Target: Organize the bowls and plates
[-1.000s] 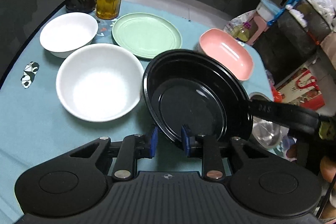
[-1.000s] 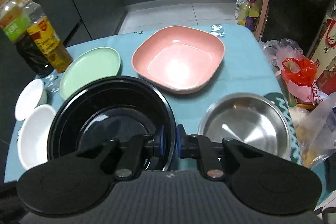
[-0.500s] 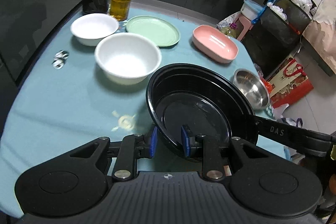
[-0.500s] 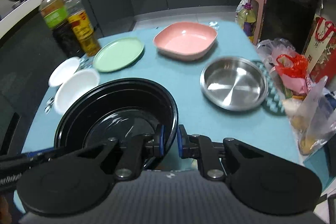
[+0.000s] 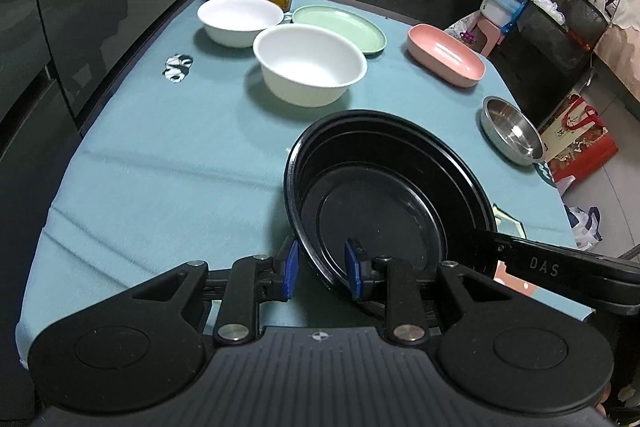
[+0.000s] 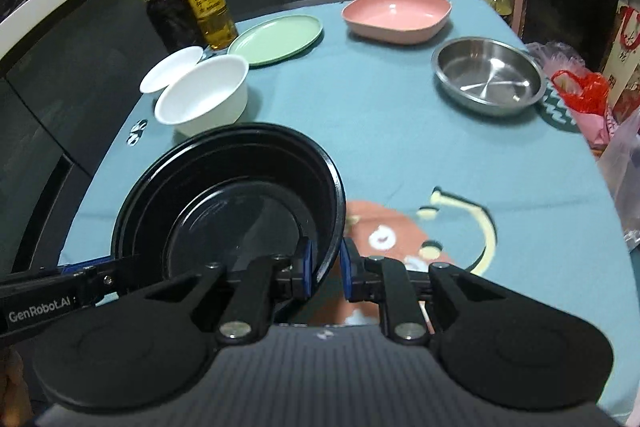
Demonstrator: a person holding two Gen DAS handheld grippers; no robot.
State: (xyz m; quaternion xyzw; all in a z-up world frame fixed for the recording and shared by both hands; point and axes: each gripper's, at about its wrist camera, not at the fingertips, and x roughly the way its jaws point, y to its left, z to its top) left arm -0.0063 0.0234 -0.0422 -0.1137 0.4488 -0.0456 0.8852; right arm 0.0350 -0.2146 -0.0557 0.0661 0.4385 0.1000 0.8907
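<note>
Both claws pinch opposite rims of a black bowl (image 5: 384, 195): left claw (image 5: 322, 269), right claw (image 6: 326, 269). It looks light, rigid, glossy plastic; rim grips suit it.

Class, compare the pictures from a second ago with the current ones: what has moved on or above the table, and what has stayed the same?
The black bowl, gripped on its rim by the left gripper and right gripper, has been carried back toward the near end of the table, away from the other dishes. Both grips are unchanged. The white bowls, green plate, pink dish and steel bowl kept their places.
</note>
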